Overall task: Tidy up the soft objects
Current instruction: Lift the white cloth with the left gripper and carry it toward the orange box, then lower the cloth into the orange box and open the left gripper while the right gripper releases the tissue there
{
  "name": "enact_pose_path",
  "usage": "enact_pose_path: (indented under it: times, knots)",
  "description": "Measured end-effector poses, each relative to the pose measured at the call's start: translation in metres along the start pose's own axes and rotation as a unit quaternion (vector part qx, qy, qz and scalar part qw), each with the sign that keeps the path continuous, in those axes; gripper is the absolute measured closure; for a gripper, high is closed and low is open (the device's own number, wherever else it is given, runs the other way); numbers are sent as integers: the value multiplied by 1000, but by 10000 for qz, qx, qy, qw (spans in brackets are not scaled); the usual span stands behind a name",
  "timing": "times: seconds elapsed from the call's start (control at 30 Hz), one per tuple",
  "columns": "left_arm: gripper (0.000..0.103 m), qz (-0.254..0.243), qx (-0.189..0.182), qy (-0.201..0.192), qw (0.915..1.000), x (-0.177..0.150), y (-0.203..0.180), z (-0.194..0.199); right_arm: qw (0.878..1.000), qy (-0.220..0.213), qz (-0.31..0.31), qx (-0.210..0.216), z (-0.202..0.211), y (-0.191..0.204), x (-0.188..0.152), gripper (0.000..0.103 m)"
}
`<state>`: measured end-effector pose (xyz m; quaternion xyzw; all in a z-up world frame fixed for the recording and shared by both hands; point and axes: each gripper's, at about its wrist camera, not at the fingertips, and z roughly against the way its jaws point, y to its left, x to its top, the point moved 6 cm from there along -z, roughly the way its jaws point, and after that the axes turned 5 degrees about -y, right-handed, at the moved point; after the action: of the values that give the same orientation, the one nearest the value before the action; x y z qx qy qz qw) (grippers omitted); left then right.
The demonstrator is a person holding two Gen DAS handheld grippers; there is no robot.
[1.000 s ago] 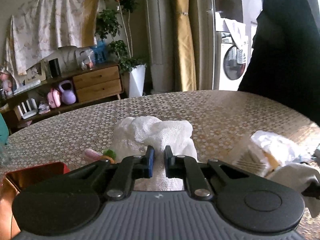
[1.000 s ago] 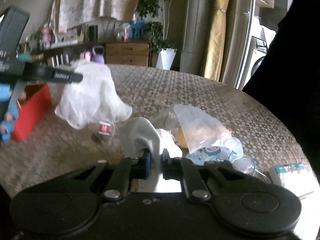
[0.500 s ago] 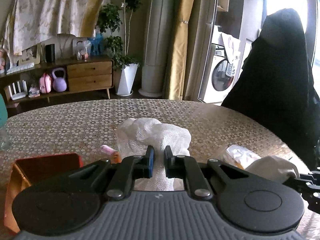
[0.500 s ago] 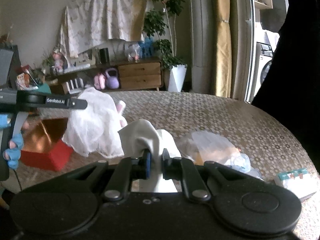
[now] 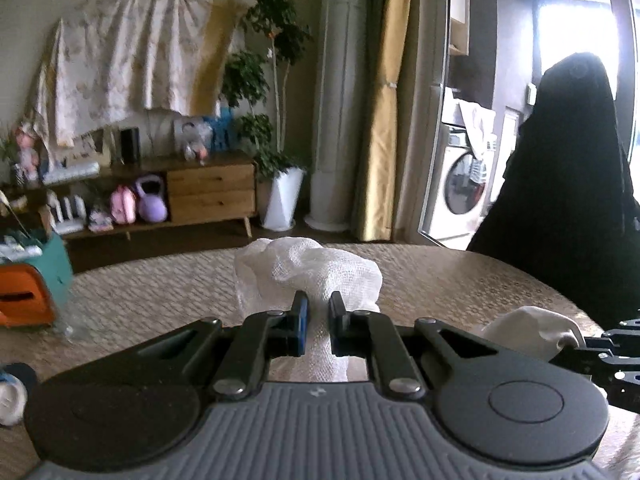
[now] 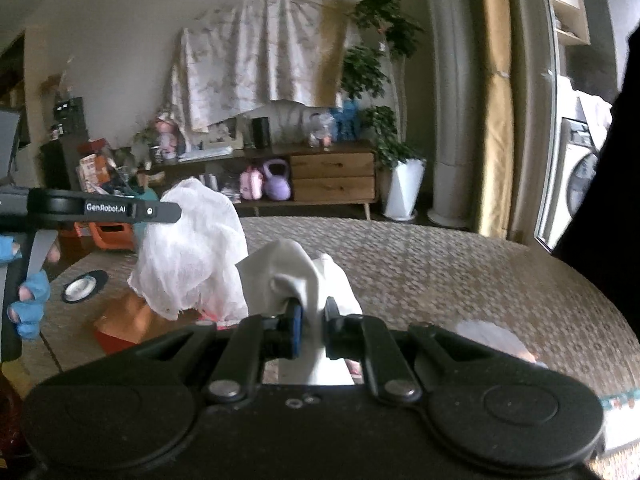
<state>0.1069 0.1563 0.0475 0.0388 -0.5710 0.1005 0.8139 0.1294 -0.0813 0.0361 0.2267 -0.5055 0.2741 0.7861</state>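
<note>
Above the table [image 6: 440, 264]: both my cloths lifted clear since a second ago, ready to carry.
Left gripper [image 5: 317, 320]: clamped on gauze cloth [image 5: 308, 272].
Right gripper [image 6: 310, 320]: pinching smooth white cloth [image 6: 296, 276].
Red box [image 6: 128, 322]: at 9 o'clock, under the gauze.
Room: open tabletop from 12 to 2 o'clock; far table edge beyond.

- Gauze cloth [image 5: 308, 272]: white, open woven mesh texture
- Smooth cloth [image 6: 304, 276]: plain white
- Bench [image 5: 460, 284]: beige with a small brown honeycomb pattern
- Left tool [image 5: 317, 322]: black fingers with blue pads, grey ribbed body
- Right tool [image 6: 311, 326]: black, blue pads
- Box [image 6: 128, 324]: red outside, coppery orange inside
- Kettlebell [image 6: 276, 184]: lilac
- Glove [image 6: 32, 300]: light blue
</note>
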Motion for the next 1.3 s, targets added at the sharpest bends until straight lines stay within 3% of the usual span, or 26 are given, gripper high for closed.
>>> enact_pose_path:
  times: [0.3, 0.67, 0.97, 1.3]
  knots:
    - [92, -67, 328, -20, 9994, 9, 43, 15, 9984, 8, 297, 492, -35, 52, 22, 93]
    - [92, -47, 753, 263, 9968, -11, 100, 4, 9929, 241, 491, 1057, -95, 118, 28, 93]
    - [92, -127, 870, 800, 9929, -42, 130, -33, 9868, 747, 690, 1258, -141, 157, 0, 93]
    - [92, -213, 678, 1298, 9890, -78, 139, -85, 9763, 1515, 999, 1180, -186, 177, -47, 93]
